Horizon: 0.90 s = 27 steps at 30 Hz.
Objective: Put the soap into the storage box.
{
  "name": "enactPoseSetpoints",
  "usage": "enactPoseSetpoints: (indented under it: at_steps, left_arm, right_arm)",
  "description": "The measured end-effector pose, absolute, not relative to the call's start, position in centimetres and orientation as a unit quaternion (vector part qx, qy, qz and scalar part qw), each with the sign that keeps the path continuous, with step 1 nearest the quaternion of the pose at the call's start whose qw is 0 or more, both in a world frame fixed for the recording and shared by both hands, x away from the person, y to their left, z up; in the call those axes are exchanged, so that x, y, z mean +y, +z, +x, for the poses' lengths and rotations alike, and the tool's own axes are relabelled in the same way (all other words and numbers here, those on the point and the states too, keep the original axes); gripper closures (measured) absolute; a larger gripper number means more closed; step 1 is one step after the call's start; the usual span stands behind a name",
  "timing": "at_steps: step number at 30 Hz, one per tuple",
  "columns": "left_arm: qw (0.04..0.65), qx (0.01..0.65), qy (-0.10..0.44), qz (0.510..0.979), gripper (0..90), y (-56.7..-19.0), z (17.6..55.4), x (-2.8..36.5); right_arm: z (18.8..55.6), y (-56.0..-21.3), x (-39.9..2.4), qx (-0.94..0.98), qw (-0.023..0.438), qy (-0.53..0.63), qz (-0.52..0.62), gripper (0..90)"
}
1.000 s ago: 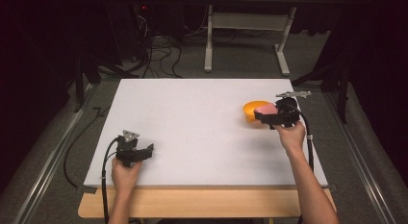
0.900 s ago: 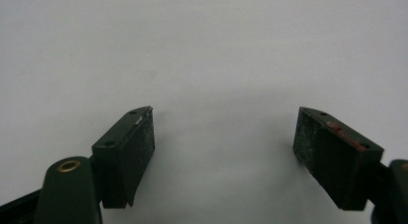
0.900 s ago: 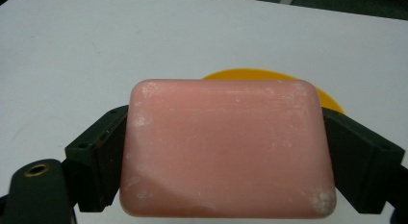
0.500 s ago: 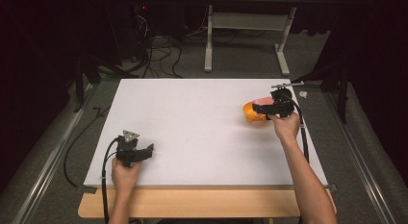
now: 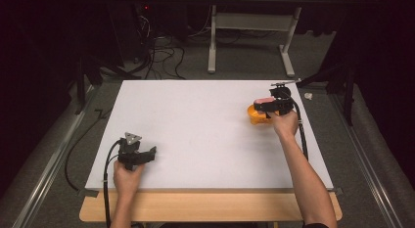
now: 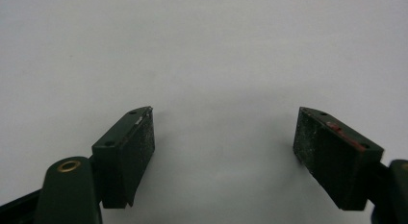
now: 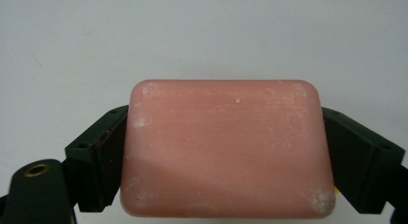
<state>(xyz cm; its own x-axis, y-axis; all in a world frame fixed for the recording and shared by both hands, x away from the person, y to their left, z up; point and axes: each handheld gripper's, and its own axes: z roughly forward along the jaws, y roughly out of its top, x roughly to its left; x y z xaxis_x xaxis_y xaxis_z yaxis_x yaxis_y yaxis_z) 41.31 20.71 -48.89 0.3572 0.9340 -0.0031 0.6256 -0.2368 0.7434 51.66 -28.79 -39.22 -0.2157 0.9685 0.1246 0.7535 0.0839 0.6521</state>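
Note:
A pink bar of soap (image 7: pixel 226 149) sits clamped between the two jaws of my right gripper (image 7: pixel 226 159), with white table surface behind it. From above, the right gripper (image 5: pixel 262 104) hovers at the right side of the white table (image 5: pixel 195 120), the pink soap (image 5: pixel 265 99) held over an orange dish (image 5: pixel 257 117). My left gripper (image 5: pixel 151 153) rests near the table's front left edge, open. In the left gripper view its fingers (image 6: pixel 126 154) stand wide apart with bare white table between them.
Beyond the table's far edge are a grey floor with tangled cables (image 5: pixel 161 54) and a white desk frame (image 5: pixel 249 37). A metal rail (image 5: pixel 44 174) runs along the floor at the left. The wooden table edge (image 5: pixel 205 206) shows at the front.
The right hand has moved left and toward the far edge with the pink soap, now over the orange dish. The left gripper has stayed put.

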Motion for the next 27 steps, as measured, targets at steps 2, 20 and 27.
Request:
enactPoseSetpoints:
  at_steps: [2,20,27]
  left_arm:
    - [0.336,0.518,0.229,0.752,22.5,-48.9,41.3,20.7]
    - [0.336,0.518,0.229,0.753,22.5,-48.9,41.3,20.7]
    - [0.336,0.518,0.229,0.752,22.5,-48.9,41.3,20.7]
  right_arm:
    - [52.0,-39.4,-28.6,0.715,0.174,0.303,0.606,13.6]
    - [53.3,-41.3,-28.5,0.708,0.165,0.277,0.628,13.5]
    - [53.5,-41.9,-28.6,0.704,0.160,0.272,0.637,13.5]
